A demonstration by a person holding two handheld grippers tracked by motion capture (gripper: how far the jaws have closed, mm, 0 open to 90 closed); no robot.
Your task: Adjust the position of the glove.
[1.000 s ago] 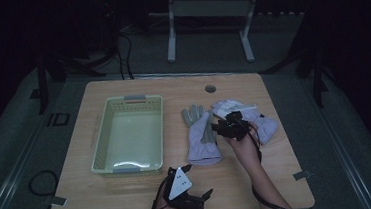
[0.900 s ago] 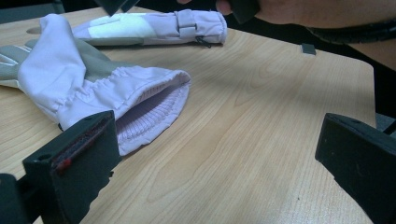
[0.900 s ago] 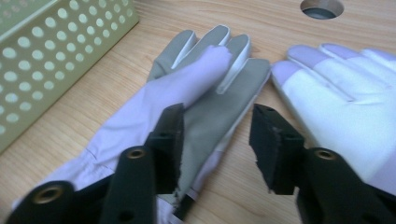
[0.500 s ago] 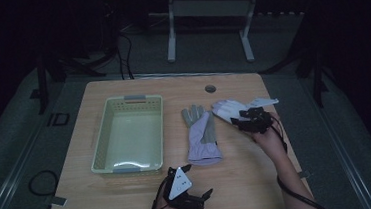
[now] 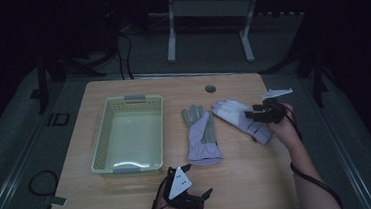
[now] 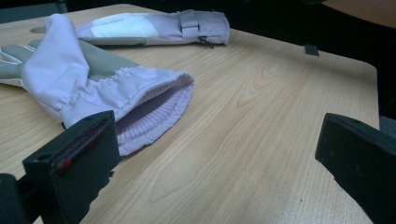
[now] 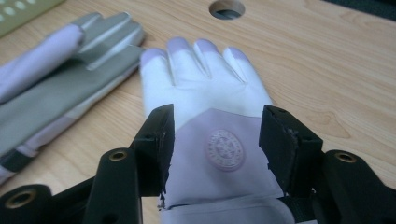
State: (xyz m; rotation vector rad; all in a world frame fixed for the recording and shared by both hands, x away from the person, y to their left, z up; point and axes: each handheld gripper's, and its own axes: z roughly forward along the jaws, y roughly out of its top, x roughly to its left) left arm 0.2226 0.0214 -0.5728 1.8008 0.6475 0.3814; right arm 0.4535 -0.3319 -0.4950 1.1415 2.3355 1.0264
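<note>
Gloves lie side by side on the wooden table (image 5: 239, 180) — two pale purple ones. One glove (image 5: 202, 133) sits near the middle of the table, palm up, with grey on its palm and fingers. The other glove (image 5: 239, 119) lies just to the right of it, slanted, with its white fingers toward the first one. The two are close, but I cannot tell if they touch.

The right gripper (image 5: 252, 114) is over the cuff end of the slanted glove. In the right gripper view its jaws stand on each side of the cuff (image 7: 219, 154), with the round badge (image 7: 225, 149) between them. The jaws have just been opening. I cannot tell if the pads still touch the cloth.

The left gripper (image 5: 208, 193) rests at the near edge of the table, its jaws wide apart with nothing between them. Its view looks into the open cuff of the middle glove (image 6: 154, 107).

A green basket (image 5: 101, 141) stands to the left — well apart from the gloves.
</note>
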